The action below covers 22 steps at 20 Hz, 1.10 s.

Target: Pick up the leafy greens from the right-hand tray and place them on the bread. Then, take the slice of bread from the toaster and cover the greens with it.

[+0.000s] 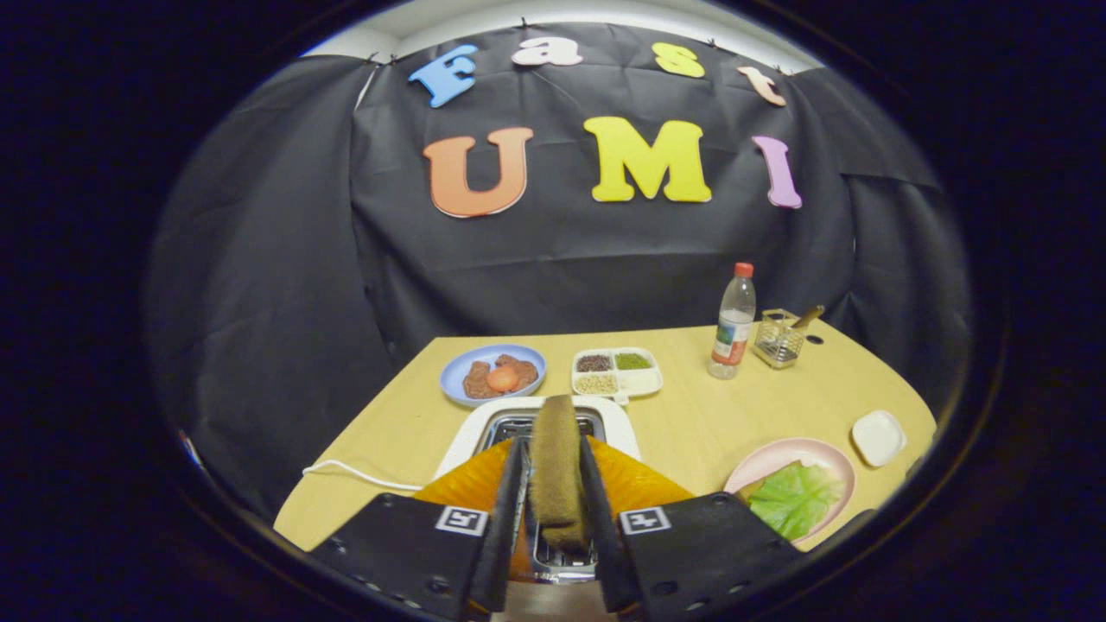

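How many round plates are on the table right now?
2. A blue round plate holding meat sits beyond the white toaster; a pink round plate holding leafy greens lies beside the tool.

I count one toaster (544,423), one bread slice (556,466), two plates (492,373) (791,456), one bottle (734,324), one divided tray (617,373).

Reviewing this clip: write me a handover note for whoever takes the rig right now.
Gripper: shut on the bread slice, held upright on edge between the fingers, above the toaster.
Leafy greens: already lying on the pink plate to the right; whether bread sits under them is hard to tell.
Done: greens placed, slice gripped.
Left: carry the slice to the pink plate, lay it flat over the greens, release.
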Available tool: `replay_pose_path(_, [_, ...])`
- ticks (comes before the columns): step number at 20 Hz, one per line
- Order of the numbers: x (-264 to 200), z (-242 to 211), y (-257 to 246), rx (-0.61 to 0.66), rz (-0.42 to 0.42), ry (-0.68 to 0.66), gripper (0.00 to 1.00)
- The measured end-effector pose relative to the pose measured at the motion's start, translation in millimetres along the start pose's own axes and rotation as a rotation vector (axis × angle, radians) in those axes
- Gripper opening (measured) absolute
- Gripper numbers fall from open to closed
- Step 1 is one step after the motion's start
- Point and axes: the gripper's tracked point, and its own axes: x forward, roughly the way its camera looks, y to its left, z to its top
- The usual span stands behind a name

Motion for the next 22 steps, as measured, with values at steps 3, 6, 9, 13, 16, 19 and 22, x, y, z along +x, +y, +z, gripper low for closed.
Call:
replay_pose_path(3, [1.2, 0.3, -4.0, 0.006, -0.012, 0.015, 0.20])
replay_pose_path(6, [-5.4, 6.2, -0.3, 0.003, 0.016, 0.010, 0.12])
replay_pose_path(9, [-19.2, 25.8, -1.2, 0.018, 0.044, -0.041, 0.12])
replay_pose_path(13, [-50.3, 59.5, -0.9, 0.023, 0.093, -0.124, 0.12])
replay_pose_path(16, [-71.1, 79.0, -3.4, 0.035, 0.141, -0.164, 0.12])
replay_pose_path(19, [-88.8, 89.2, -15.3, 0.034, 0.181, -0.188, 0.12])
replay_pose_path(22, [-103.5, 95.7, -41.1, 0.034, 0.192, -0.225, 0.12])
